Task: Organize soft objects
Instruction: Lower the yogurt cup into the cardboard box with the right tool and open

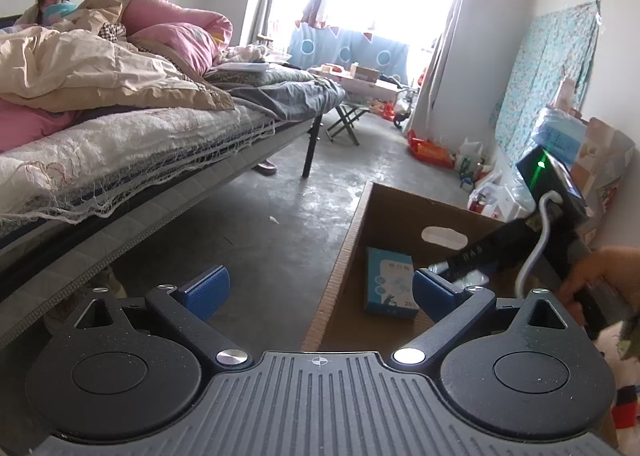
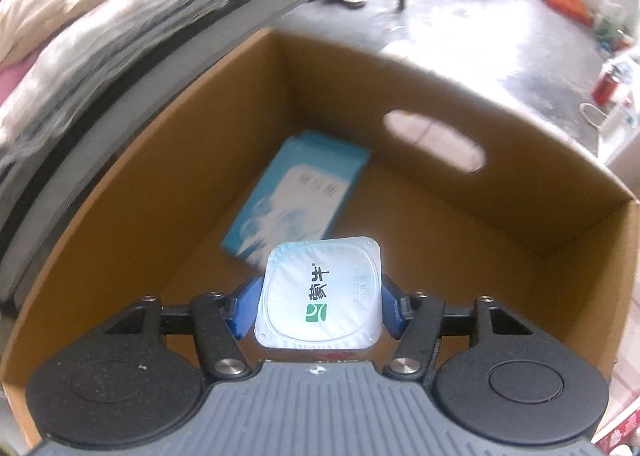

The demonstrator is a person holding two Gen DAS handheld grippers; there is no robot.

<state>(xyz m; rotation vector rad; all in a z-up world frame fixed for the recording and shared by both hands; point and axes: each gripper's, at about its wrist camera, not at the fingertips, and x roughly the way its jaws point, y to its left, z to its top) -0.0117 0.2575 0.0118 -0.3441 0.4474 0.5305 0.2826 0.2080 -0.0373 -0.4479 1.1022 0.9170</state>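
My right gripper is shut on a white yogurt cup with a foil lid and holds it over the open cardboard box. A blue tissue pack lies on the box floor below it. In the left wrist view my left gripper is open and empty, above the box's left wall; the tissue pack shows inside. The right gripper's body reaches into the box from the right. A soft toy shows partly at the right edge.
A bed with piled quilts and pink pillows runs along the left, close to the box. A person sits at its far end. Bags and bottles line the right wall. A folding stool stands beyond the bed.
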